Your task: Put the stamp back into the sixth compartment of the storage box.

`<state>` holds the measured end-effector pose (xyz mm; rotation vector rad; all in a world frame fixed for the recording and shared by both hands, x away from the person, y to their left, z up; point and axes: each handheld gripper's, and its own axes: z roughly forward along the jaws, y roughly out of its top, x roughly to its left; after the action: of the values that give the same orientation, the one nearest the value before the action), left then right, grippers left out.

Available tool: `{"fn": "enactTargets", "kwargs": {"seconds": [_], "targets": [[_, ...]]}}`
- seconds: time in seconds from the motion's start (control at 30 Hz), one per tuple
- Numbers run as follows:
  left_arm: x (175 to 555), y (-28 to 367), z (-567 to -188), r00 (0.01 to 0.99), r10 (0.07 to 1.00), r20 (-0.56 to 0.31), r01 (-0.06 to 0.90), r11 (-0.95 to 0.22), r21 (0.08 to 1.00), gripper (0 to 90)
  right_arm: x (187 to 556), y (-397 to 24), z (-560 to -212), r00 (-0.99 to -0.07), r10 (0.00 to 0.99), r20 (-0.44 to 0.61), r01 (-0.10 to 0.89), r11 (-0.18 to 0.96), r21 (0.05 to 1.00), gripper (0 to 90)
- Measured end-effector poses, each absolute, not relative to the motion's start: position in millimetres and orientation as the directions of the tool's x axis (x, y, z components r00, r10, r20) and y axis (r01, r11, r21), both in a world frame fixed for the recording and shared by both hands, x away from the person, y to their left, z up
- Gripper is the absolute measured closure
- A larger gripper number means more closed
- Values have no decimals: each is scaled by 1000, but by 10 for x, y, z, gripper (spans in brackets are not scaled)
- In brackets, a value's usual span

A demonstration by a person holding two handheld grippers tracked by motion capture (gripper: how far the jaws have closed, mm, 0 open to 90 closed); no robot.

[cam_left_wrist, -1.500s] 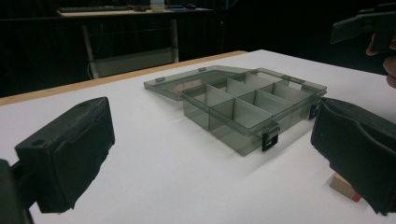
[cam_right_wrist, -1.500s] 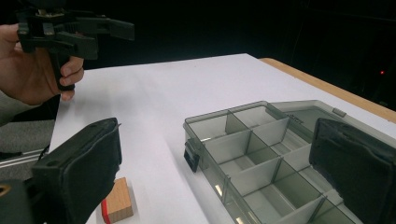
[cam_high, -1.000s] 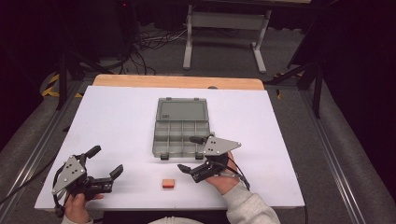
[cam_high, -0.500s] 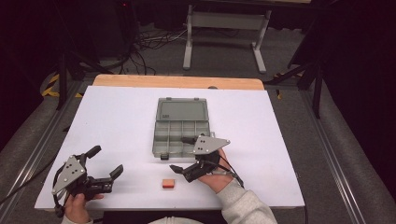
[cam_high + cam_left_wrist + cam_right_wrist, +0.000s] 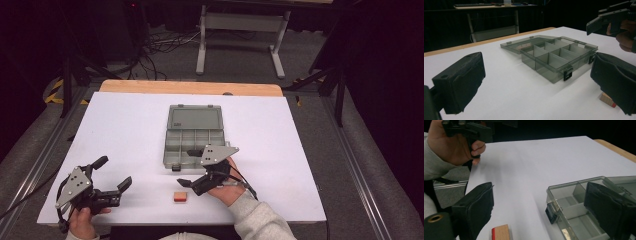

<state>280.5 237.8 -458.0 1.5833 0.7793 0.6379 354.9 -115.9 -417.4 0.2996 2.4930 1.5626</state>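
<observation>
A small wooden block with a red edge lies on the white table near the front edge. Behind it stands a smoky clear compartment box, its lid folded flat at the back. My right gripper is open just right of the block, one jaw over the box's front corner, the other low beside the block. In the right gripper view the block lies between the jaws of the right gripper, close to the left one. My left gripper is open at the front left, holding nothing.
From the left gripper view I see the box ahead, the block behind the right jaw, and the right gripper at the upper right. A wooden strip edges the table's far side. A metal stand is beyond.
My right gripper has moved left, toward the block and the box's front corner. The left gripper, block and box have stayed put.
</observation>
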Motion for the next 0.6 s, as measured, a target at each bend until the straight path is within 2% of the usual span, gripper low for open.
{"fn": "enactTargets", "kwargs": {"seconds": [0.1, 0.2, 0.6], "targets": [[2806, 2379, -4581, 625, 780, -23, 132, -77, 988, 6, 3551, -1163, -4161, -966, 255, -43, 73, 428, 901, 129], [2805, 2376, -4581, 625, 780, -23, 131, -76, 988, 6, 3571, -1162, -4139, -978, 210, -7, 92, 459, 884, 186], [2806, 2378, -4581, 625, 780, -23, 133, -77, 988, 6, 3574, -1029, -4196, -986, 169, -5, 97, 590, 802, 198]]}}
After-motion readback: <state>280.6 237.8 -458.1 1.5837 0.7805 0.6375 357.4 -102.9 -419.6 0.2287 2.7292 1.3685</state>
